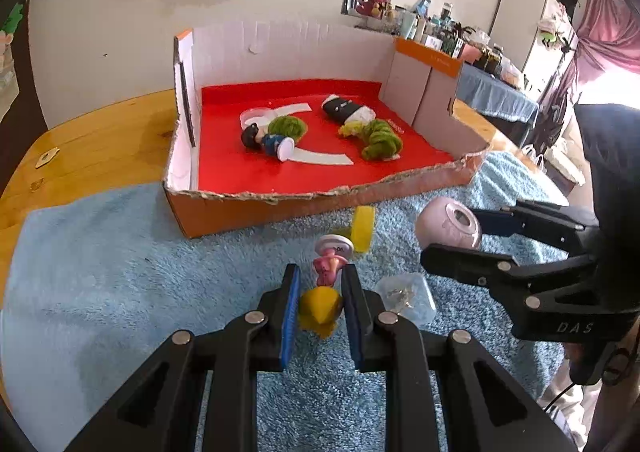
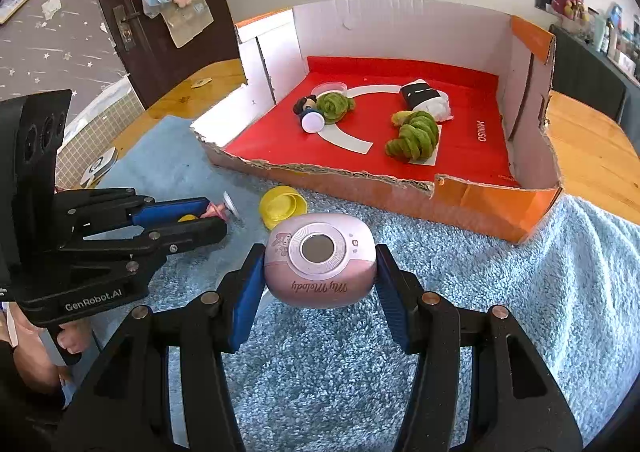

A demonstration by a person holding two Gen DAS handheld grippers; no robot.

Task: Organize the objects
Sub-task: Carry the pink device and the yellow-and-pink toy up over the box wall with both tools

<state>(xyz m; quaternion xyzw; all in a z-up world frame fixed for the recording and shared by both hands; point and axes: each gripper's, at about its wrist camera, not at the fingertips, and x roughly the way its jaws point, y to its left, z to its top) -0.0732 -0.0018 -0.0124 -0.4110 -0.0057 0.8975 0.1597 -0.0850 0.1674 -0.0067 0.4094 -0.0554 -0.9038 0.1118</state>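
The moment fell at the pick-up step of the tidying job, with both tools loaded and nothing yet carried across. On the left, the left gripper (image 1: 320,306) had its blue pads closed on the yellow head of a small figurine (image 1: 321,310), whose pink body and round white base pointed away toward the box; the toy lay low over the blue fleece blanket (image 1: 120,272), and whether it had cleared the pile could not be told. Just ahead of it a yellow cap (image 1: 363,228) lay on the blanket, close to the torn front edge of the box, and a small clear plastic pouch (image 1: 408,298) sat just right of the fingers. Further right, the right gripper (image 2: 320,280) clamped a pink rounded gadget (image 2: 319,260) by its two sides, window face up and script facing the camera; it seemed raised a little off the blanket. Beyond both stood the cardboard box (image 2: 472,207) with its red floor, already holding a dark-haired figurine (image 2: 308,107), two green plush coils (image 2: 414,135) and a black-and-white bundle (image 2: 426,97). The next move probably called for lifting each load over the ragged front wall and setting it on bare red floor, the figurine toward the left corner, the gadget toward the right, with both hands kept apart so the tools did not clash.
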